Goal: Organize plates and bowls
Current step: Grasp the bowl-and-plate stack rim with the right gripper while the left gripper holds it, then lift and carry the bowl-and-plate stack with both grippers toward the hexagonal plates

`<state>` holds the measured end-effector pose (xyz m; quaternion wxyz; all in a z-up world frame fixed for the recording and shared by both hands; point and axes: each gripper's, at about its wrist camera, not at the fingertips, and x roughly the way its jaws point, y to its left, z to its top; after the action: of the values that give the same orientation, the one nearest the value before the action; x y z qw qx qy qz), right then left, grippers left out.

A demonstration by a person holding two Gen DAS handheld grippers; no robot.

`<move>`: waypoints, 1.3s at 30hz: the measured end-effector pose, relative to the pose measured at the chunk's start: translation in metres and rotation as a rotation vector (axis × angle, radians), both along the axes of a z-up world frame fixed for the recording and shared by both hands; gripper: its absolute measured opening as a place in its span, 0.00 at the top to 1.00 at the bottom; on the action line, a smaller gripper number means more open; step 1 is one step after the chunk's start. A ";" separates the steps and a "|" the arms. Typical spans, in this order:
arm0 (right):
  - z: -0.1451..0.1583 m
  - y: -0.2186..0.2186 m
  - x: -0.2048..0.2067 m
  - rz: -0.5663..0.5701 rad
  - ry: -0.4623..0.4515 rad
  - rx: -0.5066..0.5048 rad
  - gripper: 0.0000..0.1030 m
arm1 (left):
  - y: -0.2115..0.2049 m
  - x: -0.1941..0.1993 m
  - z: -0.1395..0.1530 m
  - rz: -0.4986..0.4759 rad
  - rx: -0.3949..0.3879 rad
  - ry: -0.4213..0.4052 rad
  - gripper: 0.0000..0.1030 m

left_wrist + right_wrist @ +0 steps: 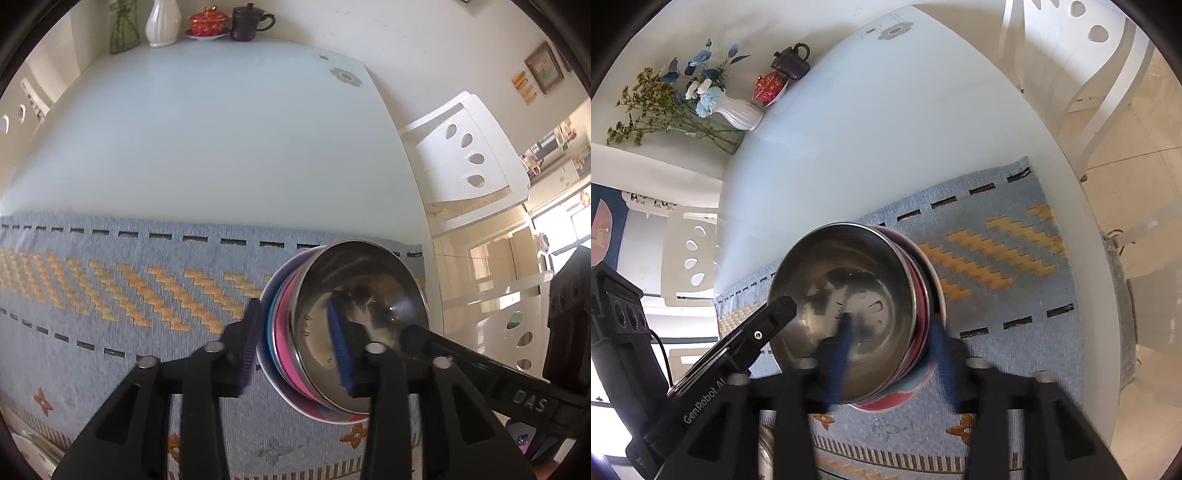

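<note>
White glass makes up the desk (207, 140), a rounded top with a grey flower mark (345, 76) near its far corner, in a bright room with pale walls and tiled floor. Along the far left edge stand a glass vase of green stems (123, 31), a white ribbed vase (162, 22), a red lidded cup on a saucer (207, 23) and a dark lidded mug (249, 22). A blue woven mat (110, 295) with orange zigzags covers the near part of the desk. On its right end the stack of bowls and plates (347, 325) is tipped up on edge, a steel bowl (369, 295) facing outward with pink and blue rims behind it. The left claw (295, 354) is clamped on the stack, one blue pad inside the steel bowl and the other behind the plates. The right claw (892, 354) grips the same stack likewise, its pads blurred. To the right stands a white chair (469, 155) with oval cut-outs, and a framed picture (545, 66) hangs on the wall beyond.
</note>
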<state>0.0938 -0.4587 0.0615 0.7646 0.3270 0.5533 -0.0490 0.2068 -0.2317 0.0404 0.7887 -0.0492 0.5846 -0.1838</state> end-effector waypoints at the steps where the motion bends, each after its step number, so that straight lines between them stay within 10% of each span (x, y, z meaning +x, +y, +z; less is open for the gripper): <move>1: 0.002 0.000 -0.001 -0.004 -0.005 -0.002 0.48 | 0.002 0.001 0.000 0.006 -0.007 0.000 0.55; 5: 0.013 0.001 -0.002 0.009 -0.042 -0.021 0.44 | 0.010 0.002 0.003 0.038 -0.014 -0.019 0.39; 21: -0.048 -0.015 0.010 -0.054 0.039 0.141 0.44 | 0.000 0.007 -0.030 0.038 0.014 0.018 0.39; 39: -0.062 -0.015 0.012 -0.098 0.056 0.180 0.55 | -0.007 0.006 -0.046 0.036 -0.060 0.043 0.64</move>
<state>0.1056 -0.4742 -0.0009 0.7131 0.4194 0.5600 -0.0456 0.2127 -0.2385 -0.0061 0.7773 -0.0874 0.5946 -0.1861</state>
